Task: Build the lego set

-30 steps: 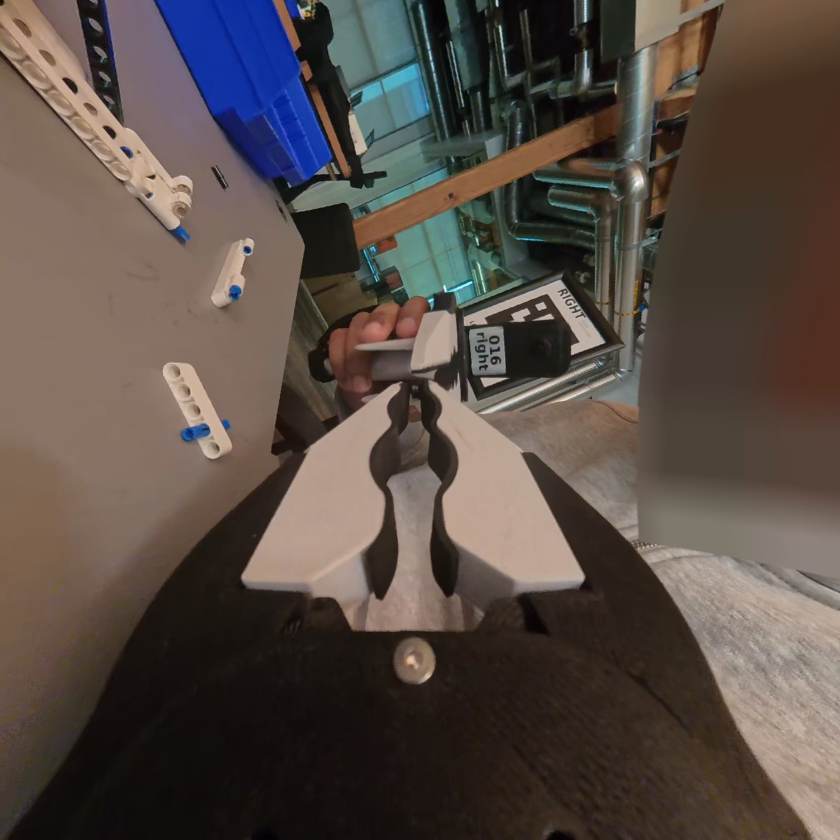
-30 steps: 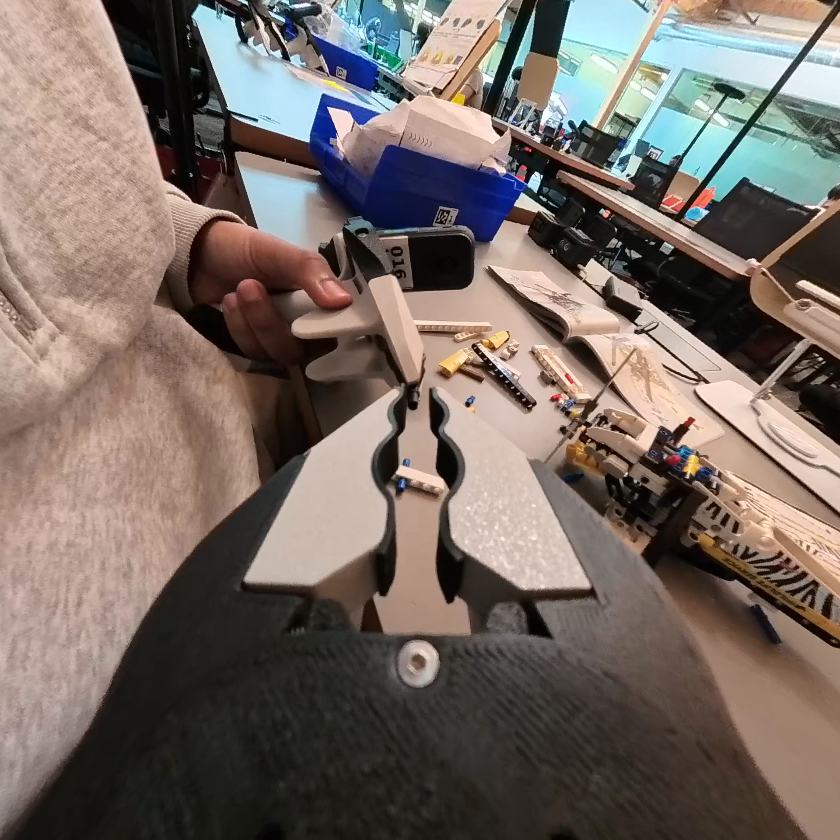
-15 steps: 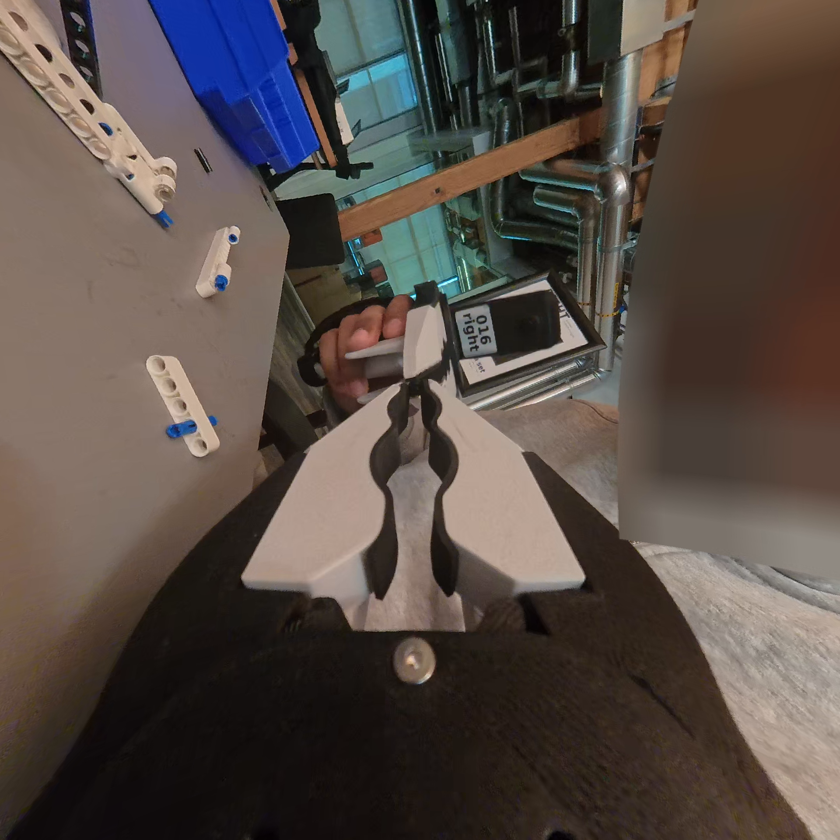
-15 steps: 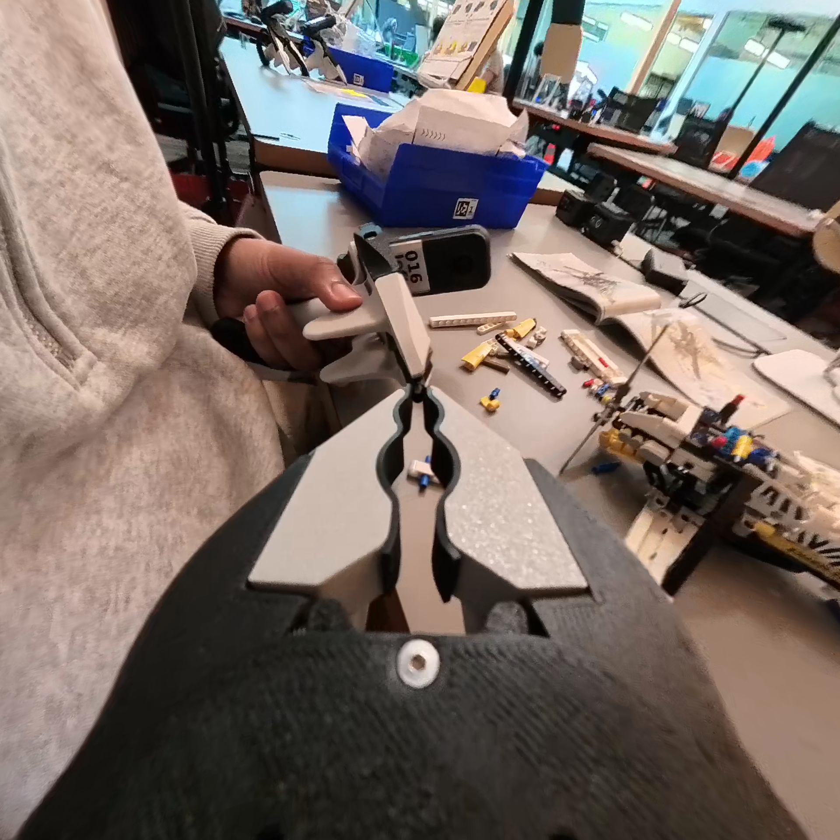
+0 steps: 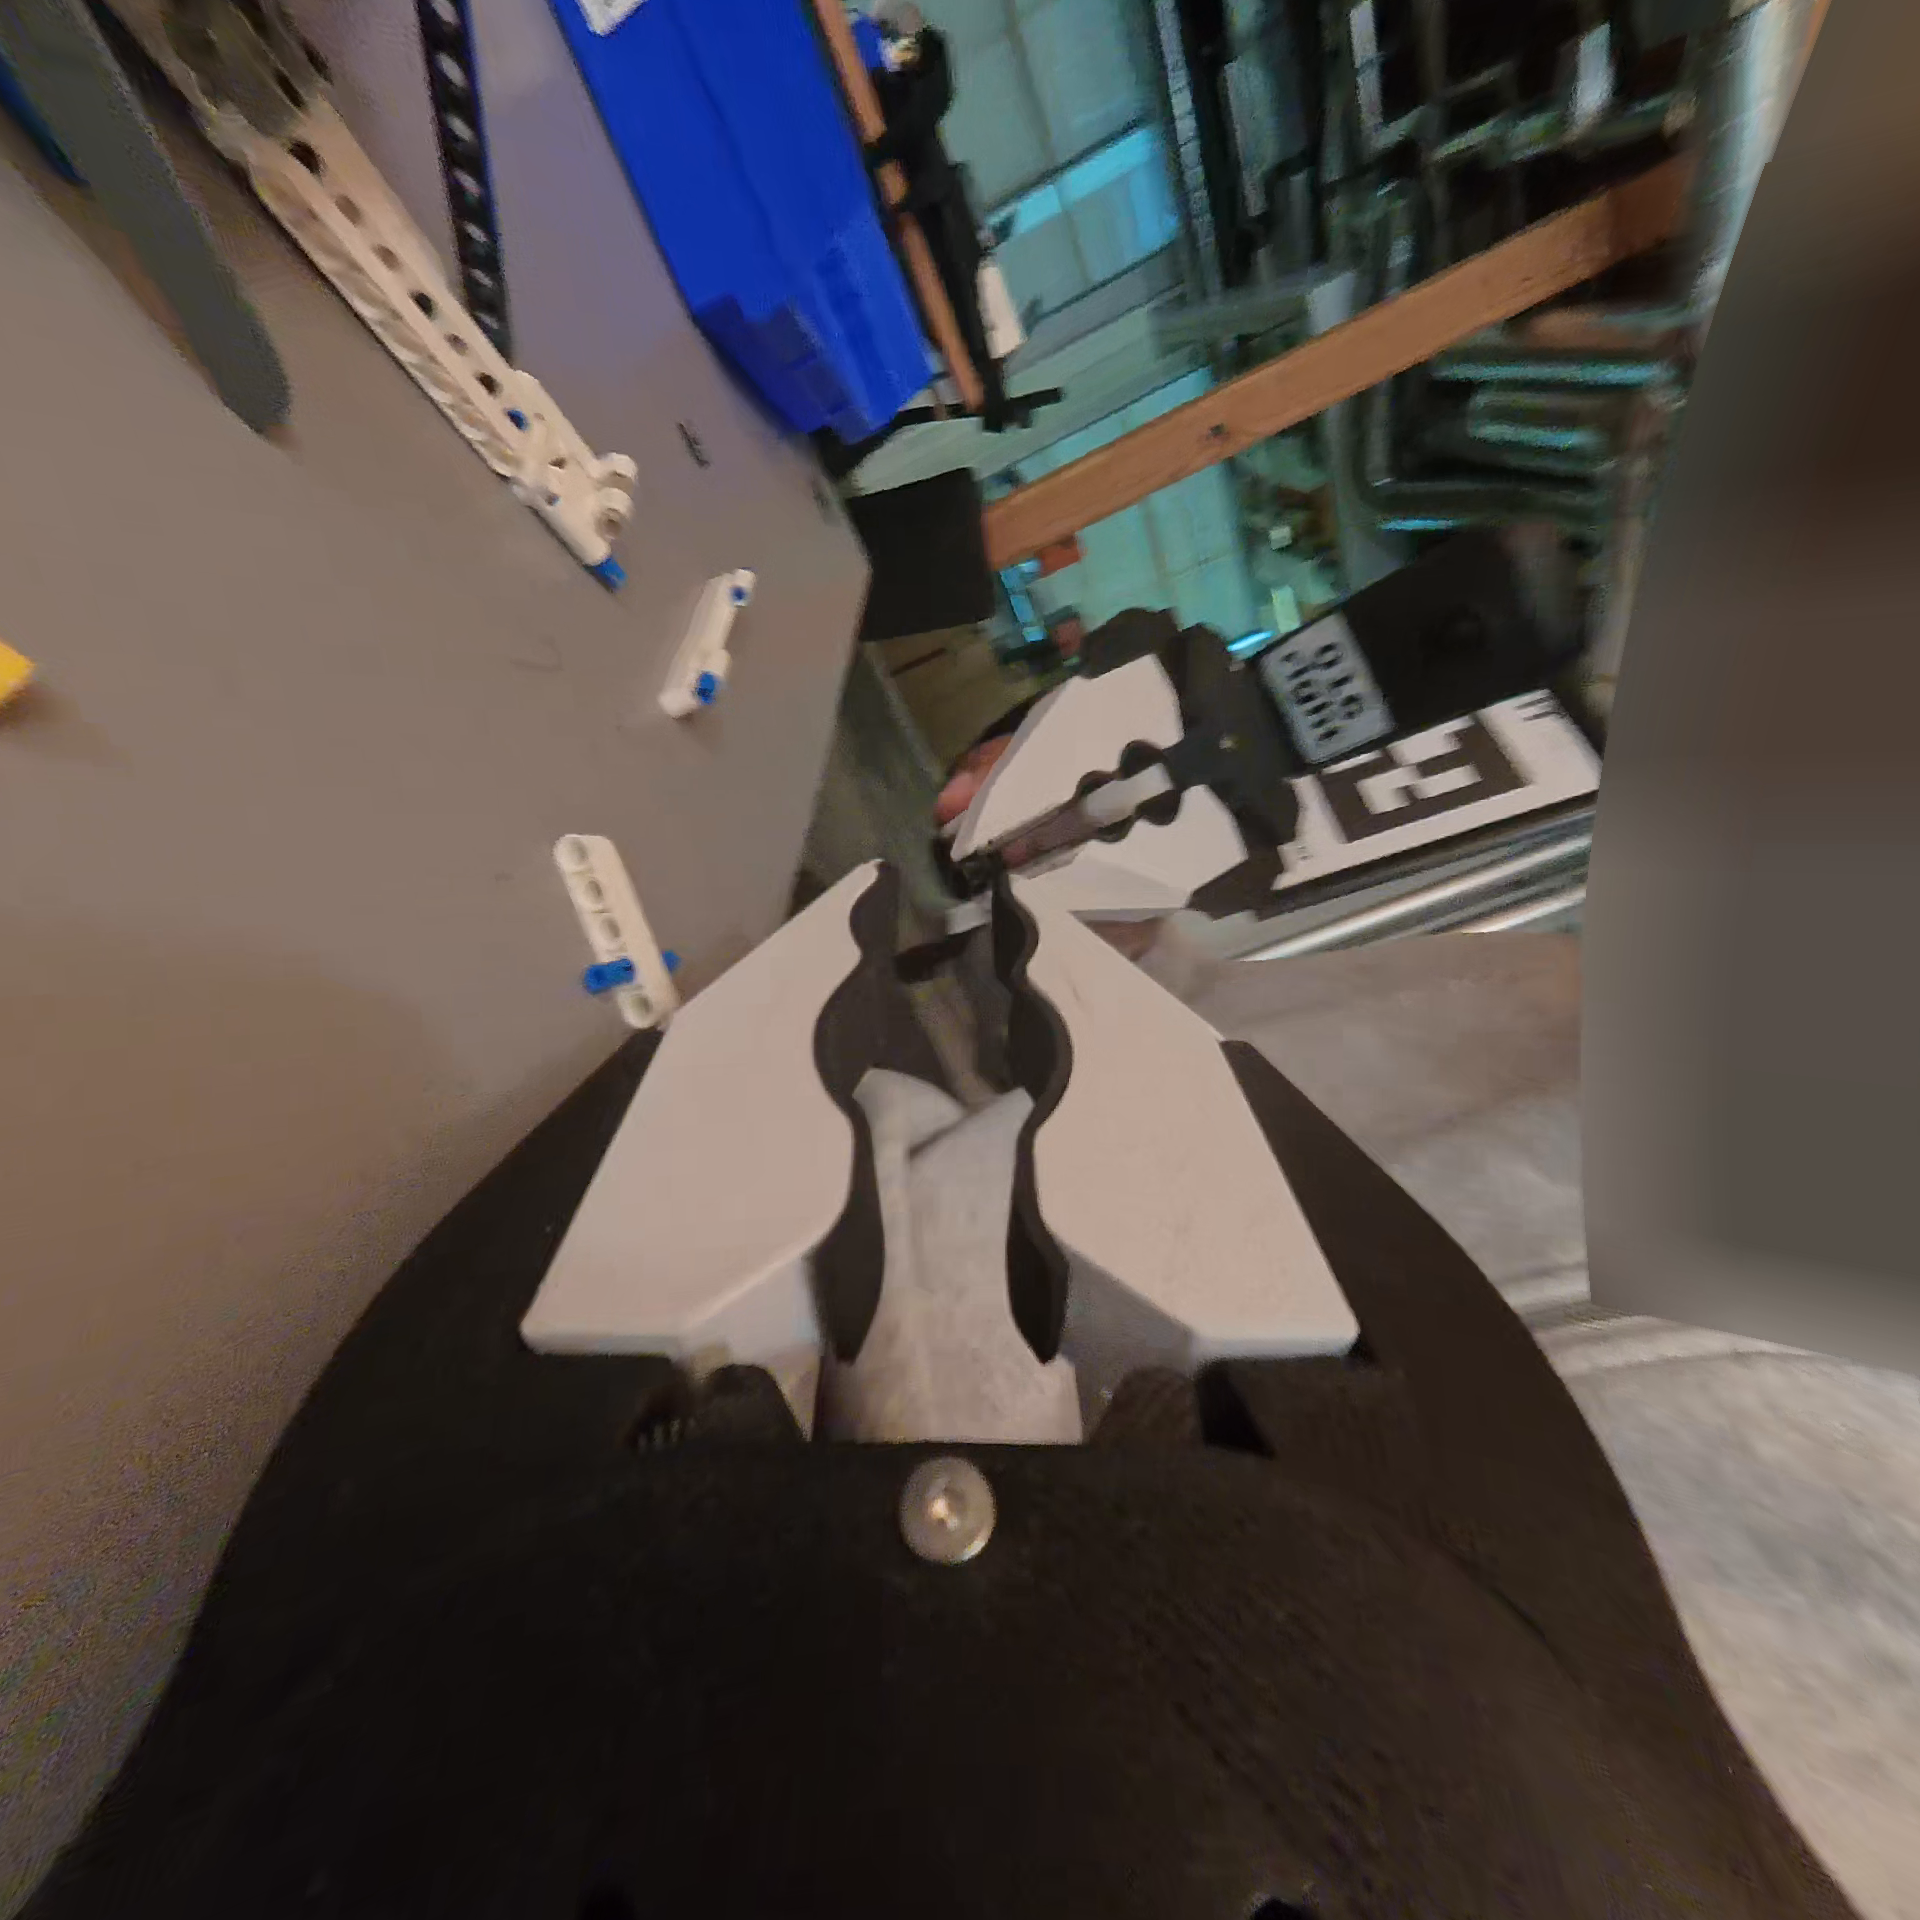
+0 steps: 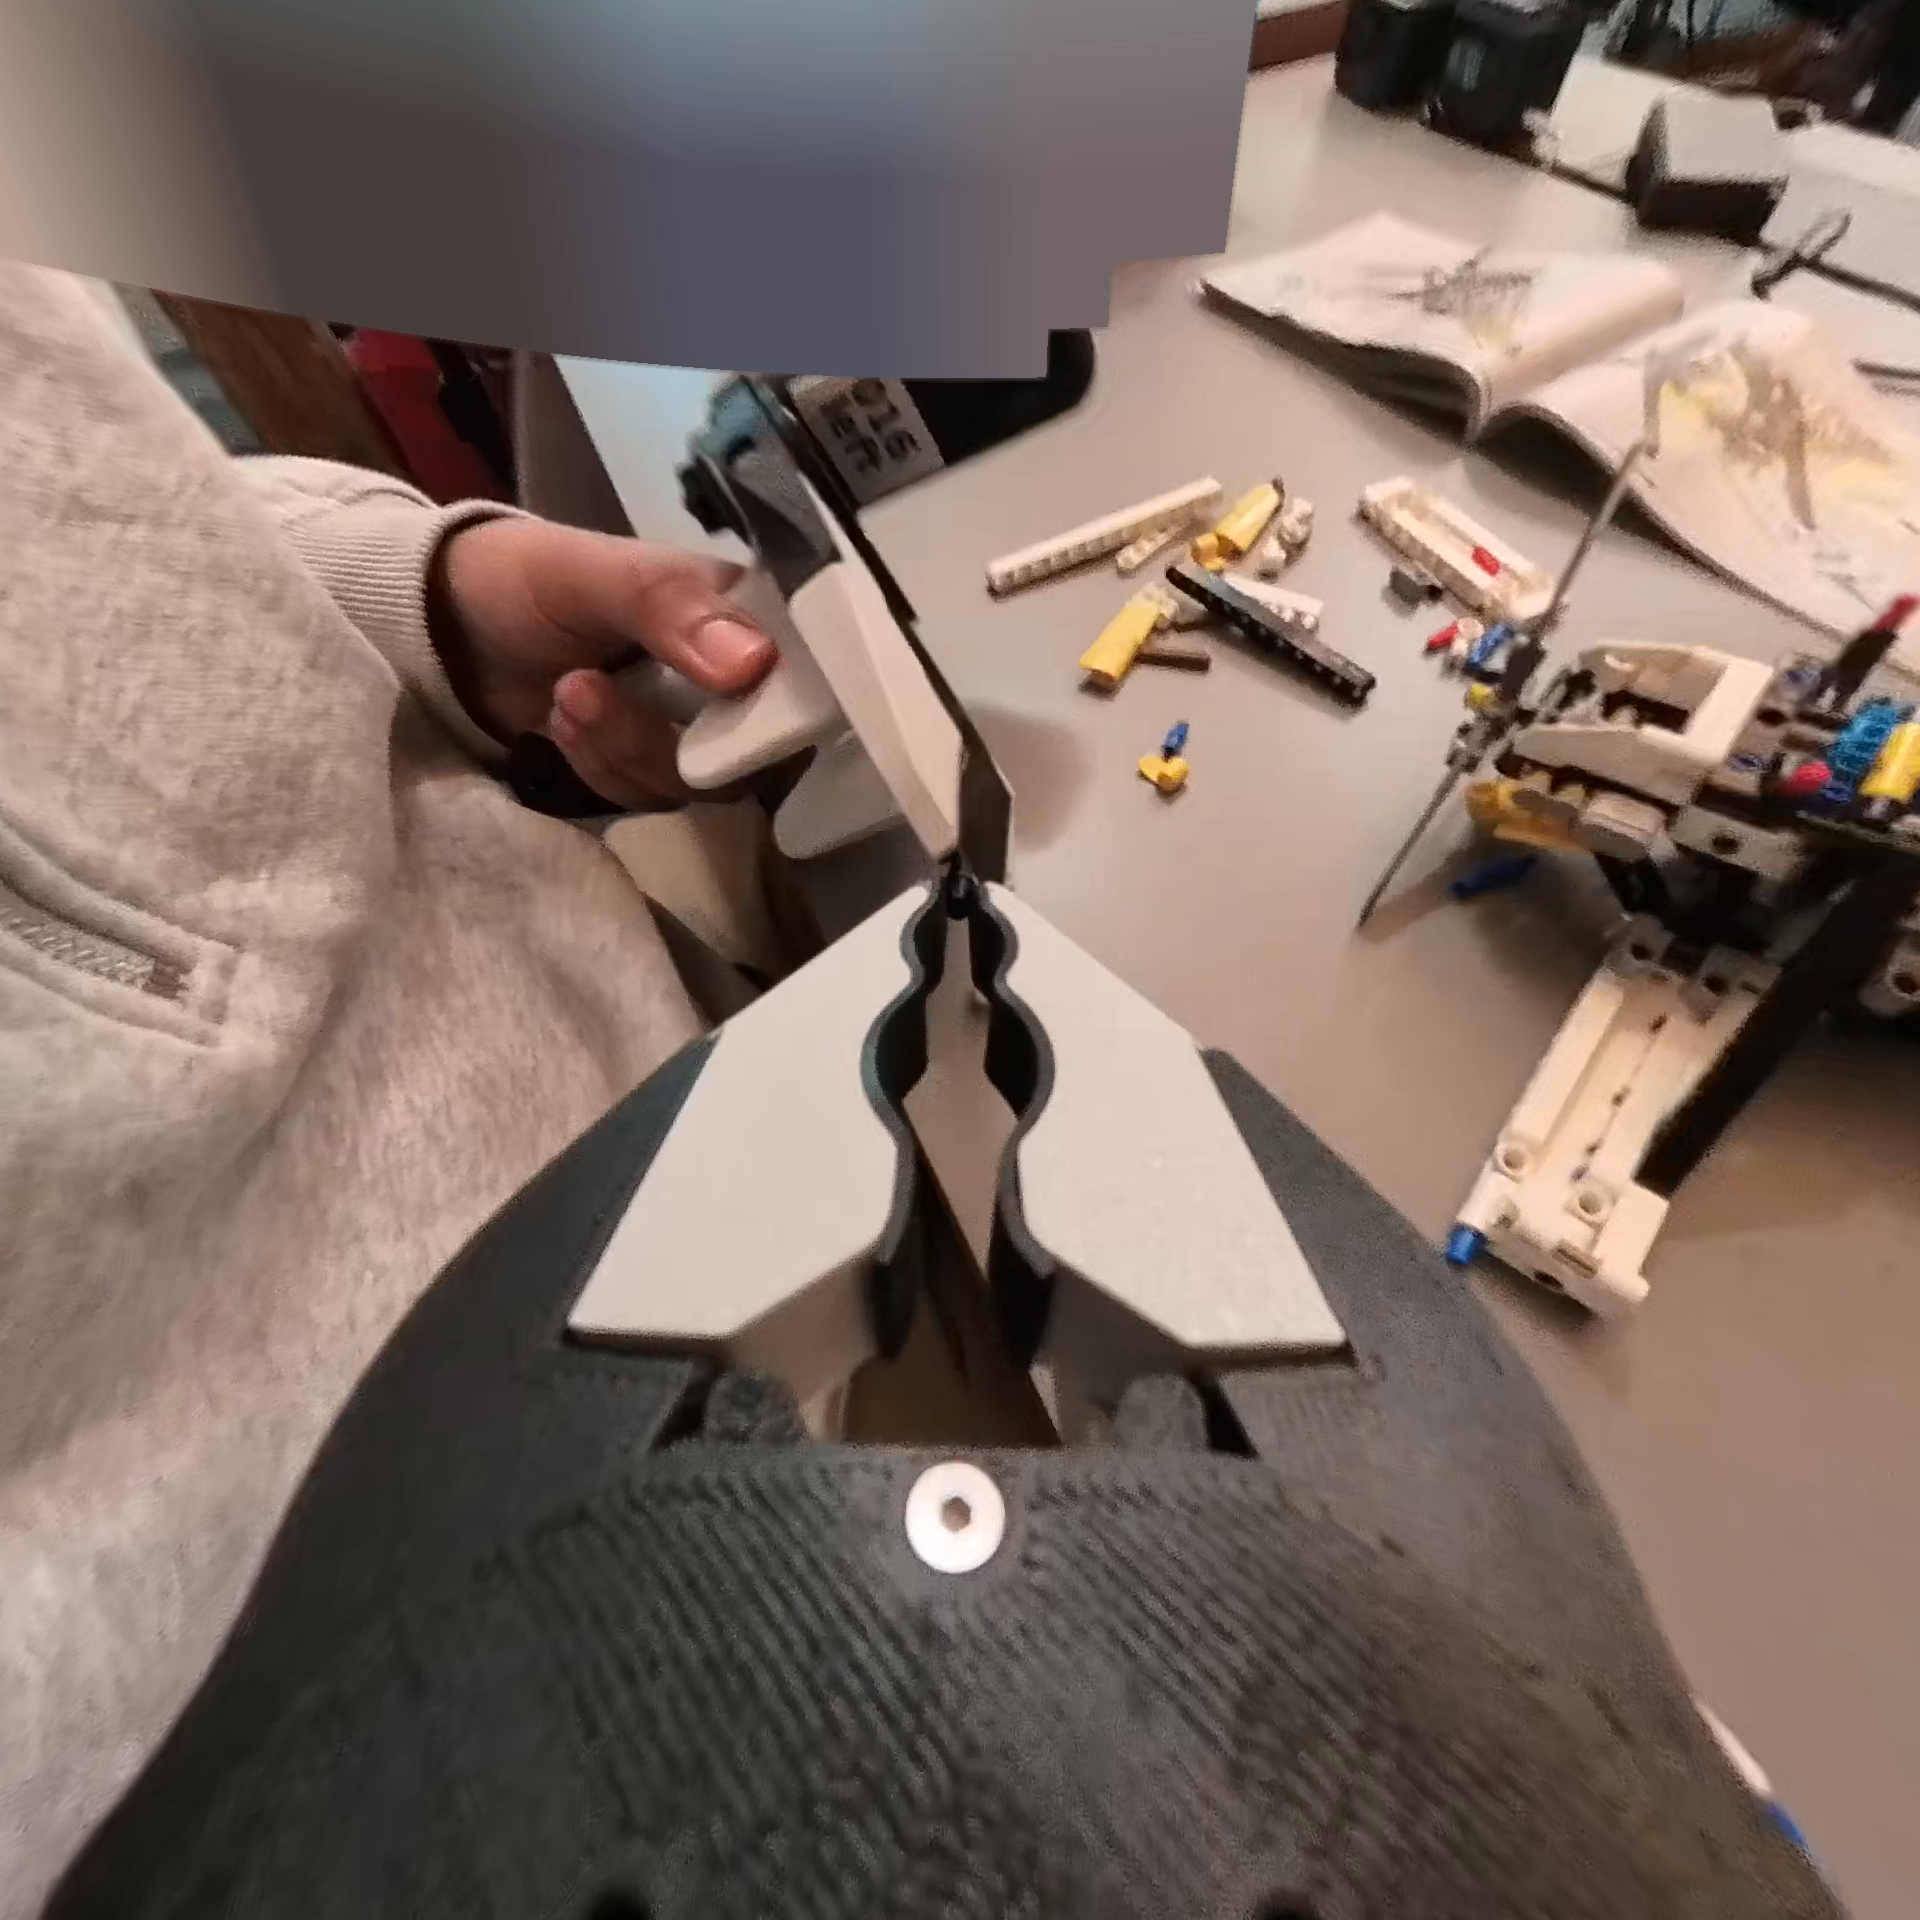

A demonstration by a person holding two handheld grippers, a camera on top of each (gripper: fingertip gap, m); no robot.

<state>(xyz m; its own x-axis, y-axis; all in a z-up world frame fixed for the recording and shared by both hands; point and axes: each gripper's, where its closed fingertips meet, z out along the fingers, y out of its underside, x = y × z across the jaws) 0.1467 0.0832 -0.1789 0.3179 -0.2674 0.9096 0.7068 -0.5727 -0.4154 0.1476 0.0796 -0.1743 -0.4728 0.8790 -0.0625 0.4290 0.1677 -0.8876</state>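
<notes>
R tool (image 6: 961,902) pinches small black pin (image 6: 958,896) — L tool (image 5: 940,894) apart.

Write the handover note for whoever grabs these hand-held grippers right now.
Right hand-held gripper: shut on a small black lego pin, held in the air above the table's near edge.
Left hand-held gripper: jaws apart, tips meeting the right's; whether it touches the pin is unclear.
The partly built white, black and yellow lego model stands on the grey table. Loose white, yellow and black pieces lie beyond it, near an open instruction booklet.
Done: pin picked up.
Left: fit the pin, then continue the build.
</notes>
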